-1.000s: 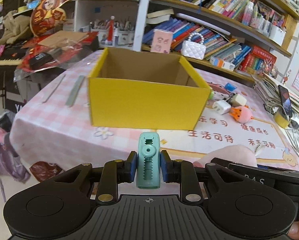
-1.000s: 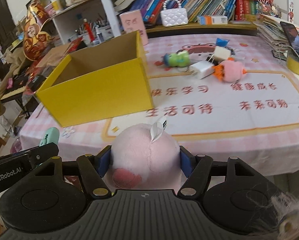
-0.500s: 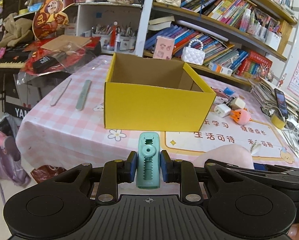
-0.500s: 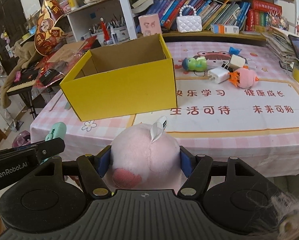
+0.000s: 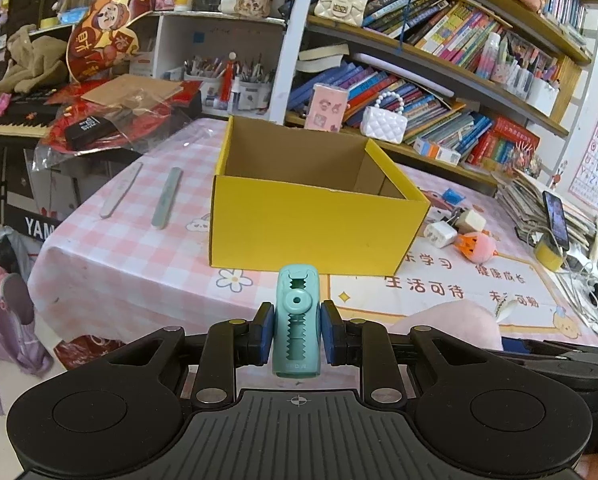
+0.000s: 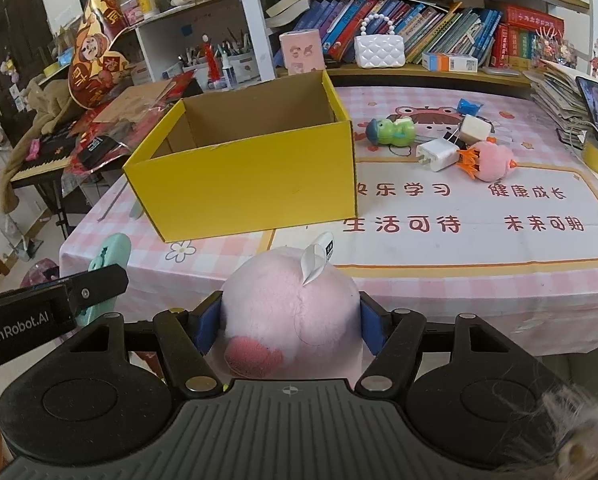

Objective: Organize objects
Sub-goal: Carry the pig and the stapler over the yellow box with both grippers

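the left gripper (image 5: 297, 338) pinches a ridged teal plastic clip (image 5: 296, 326) between narrow blue pads, while the right gripper (image 6: 291, 326) squeezes a round, fuzzy pink plush toy (image 6: 289, 316) with a white fabric tag. at 12 o'clock an open yellow cardboard box (image 6: 251, 178), plain brown inside, sits on the pink gingham tablecloth (image 6: 499, 292). at 2 o'clock lie a green toy (image 6: 391, 131), white chargers (image 6: 437, 154) and another pink plush (image 6: 491, 160), before crowded bookshelves (image 5: 439, 92).

Left wrist view angled down from before the table's near edge, right wrist view beside it, likewise tilted, both sharing the yellow box (image 5: 315, 220) (image 6: 247, 172), bookshelves (image 5: 439, 80) (image 6: 419, 28)
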Motion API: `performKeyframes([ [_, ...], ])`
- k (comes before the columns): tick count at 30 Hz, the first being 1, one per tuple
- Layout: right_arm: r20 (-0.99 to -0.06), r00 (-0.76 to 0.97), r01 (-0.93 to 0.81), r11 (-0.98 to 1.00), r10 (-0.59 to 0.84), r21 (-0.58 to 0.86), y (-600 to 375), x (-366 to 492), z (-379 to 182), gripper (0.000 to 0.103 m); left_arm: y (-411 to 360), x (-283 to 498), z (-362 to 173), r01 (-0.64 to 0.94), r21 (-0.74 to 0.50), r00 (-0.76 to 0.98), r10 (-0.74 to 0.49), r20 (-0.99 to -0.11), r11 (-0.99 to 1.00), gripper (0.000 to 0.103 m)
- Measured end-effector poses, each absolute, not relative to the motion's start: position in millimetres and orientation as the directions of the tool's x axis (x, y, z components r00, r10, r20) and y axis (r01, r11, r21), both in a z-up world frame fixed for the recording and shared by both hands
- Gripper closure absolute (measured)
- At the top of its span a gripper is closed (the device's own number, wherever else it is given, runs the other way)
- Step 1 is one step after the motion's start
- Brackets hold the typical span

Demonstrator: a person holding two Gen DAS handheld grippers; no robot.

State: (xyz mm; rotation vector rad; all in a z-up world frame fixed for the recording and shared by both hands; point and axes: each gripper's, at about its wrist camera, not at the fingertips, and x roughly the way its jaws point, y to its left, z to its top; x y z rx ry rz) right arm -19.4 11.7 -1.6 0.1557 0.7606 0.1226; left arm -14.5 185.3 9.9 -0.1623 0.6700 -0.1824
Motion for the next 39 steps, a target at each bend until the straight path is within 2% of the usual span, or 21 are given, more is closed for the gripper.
performKeyframes([
  [11, -0.652, 0.736, -0.131, 0.983, 0.182, 0.127, 23, -26, 4, 0.037, 182, -18, 16, 0.112, -0.198, 0.792, -0.207, -0.574, 0.974, 0.080],
  [18, -0.553, 0.813, -0.170, 0.983, 0.182, 0.073, 23, -23, 20, 0.037, 175, -5, 35, 0.127, -0.157, 0.840, -0.191, -0.508, 0.979, 0.080],
  [31, -0.391, 0.898, -0.189, 0.979, 0.202, 0.072, 9, 69, 67, 0.037, 173, 71, 75, 0.074, -0.148, 0.912, -0.127, -0.390, 0.986, 0.080],
  [39, -0.404, 0.871, -0.288, 0.957, 0.279, 0.040, 18, 145, 53, 0.037, 162, 125, 62, 0.001, -0.117, 0.907, -0.050, -0.418, 0.993, 0.080],
])
